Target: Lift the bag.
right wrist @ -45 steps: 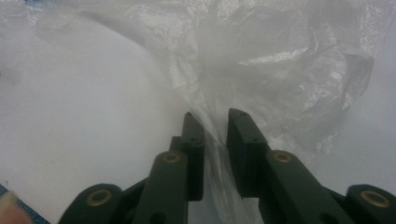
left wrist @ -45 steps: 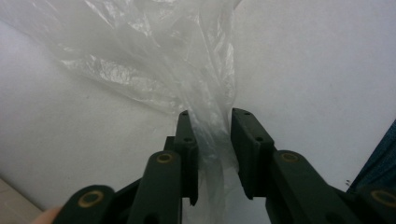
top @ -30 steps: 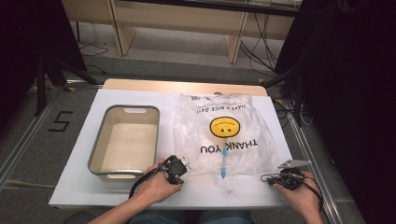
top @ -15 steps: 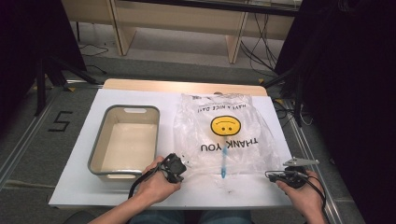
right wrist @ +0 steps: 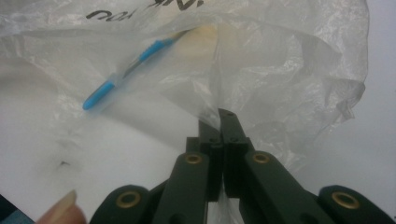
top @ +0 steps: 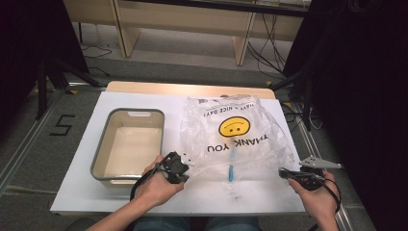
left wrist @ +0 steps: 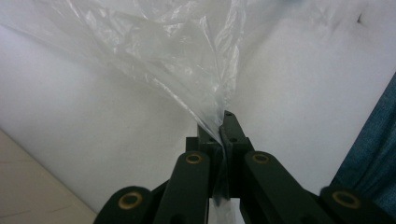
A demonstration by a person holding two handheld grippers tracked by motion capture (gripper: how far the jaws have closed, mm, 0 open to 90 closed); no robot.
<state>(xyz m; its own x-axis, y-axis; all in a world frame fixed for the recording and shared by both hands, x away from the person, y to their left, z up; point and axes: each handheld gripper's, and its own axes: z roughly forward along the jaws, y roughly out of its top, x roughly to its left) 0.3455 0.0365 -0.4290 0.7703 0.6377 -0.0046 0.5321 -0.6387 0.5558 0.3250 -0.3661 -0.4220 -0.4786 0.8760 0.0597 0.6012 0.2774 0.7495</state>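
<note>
the clear plastic bag (top: pixel 235 137) lay flat on the white worktop (top: pixel 77 192), on its right half, its printed smiley face and "thank you" lettering reading upside down from the near edge. its open end pointed toward the near edge, and that end was pinched at both corners. the left gripper (top: pixel 179 169), held in the person's left hand (top: pixel 156 185), had its jaws closed tight on the bag's near left corner; in the left gripper view the film (left wrist: pixel 187 60) ran up out of the shut jaws in a taut, crumpled fan. the right gripper (top: pixel 288 174), in the right hand (top: pixel 317 195) near the worktop's near right corner, likewise had its jaws shut on the bag's near right corner, with film (right wrist: pixel 289 70) bunched around the tips in the right gripper view. a blue toothbrush (top: pixel 231 166) lay inside the bag close to its open end, between the two grippers; it showed through the plastic (right wrist: pixel 123 74) in the right gripper view. a grey tub (top: pixel 98 154) stood on the left half of the worktop, just beside the left hand.
</note>
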